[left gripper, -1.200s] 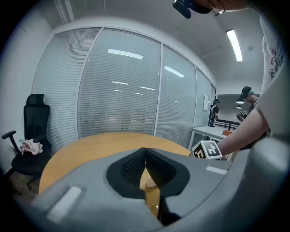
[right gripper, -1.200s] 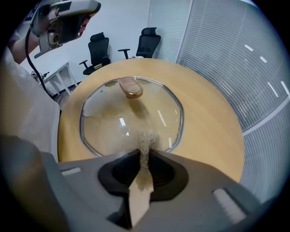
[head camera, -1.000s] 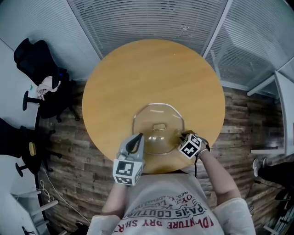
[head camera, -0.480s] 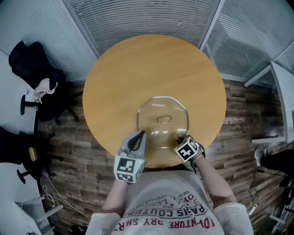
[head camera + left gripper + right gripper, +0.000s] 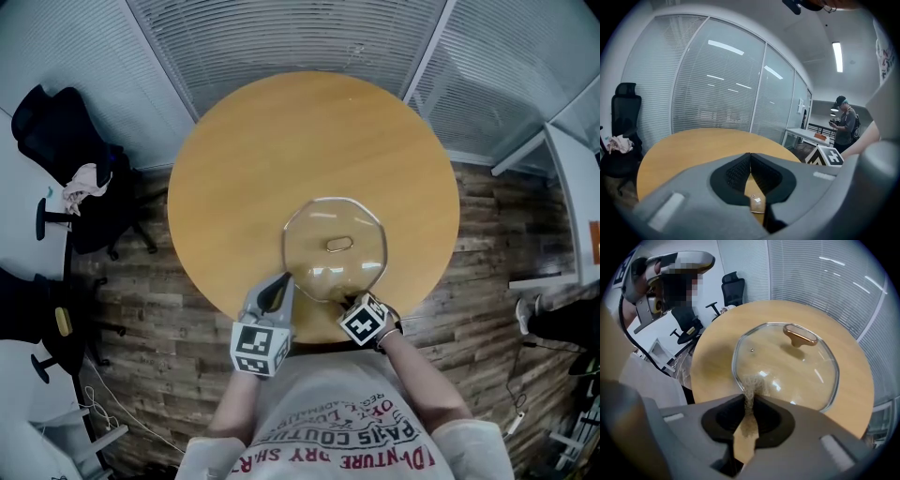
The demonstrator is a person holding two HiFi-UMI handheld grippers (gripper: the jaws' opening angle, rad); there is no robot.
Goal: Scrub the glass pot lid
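Note:
A clear glass pot lid point(image 5: 335, 249) with a tan handle point(image 5: 338, 245) lies flat on the round wooden table point(image 5: 281, 150). In the right gripper view the lid point(image 5: 787, 366) and its handle point(image 5: 800, 335) fill the middle. My right gripper point(image 5: 750, 400) is shut on a brownish scrub pad point(image 5: 751, 386), whose tip rests at the lid's near rim. In the head view that gripper point(image 5: 347, 303) is at the lid's near edge. My left gripper point(image 5: 281, 280) sits just left of the lid's near rim. Its jaws meet with nothing between them point(image 5: 750, 158).
Black office chairs point(image 5: 56, 131) stand left of the table on the plank floor. Glass walls with blinds point(image 5: 300, 37) run behind it. A white desk point(image 5: 577, 187) is at the right. A person point(image 5: 843, 126) stands in the background of the left gripper view.
My right gripper has slid left along the lid's near rim and closer to my body. The left gripper has stayed in place.

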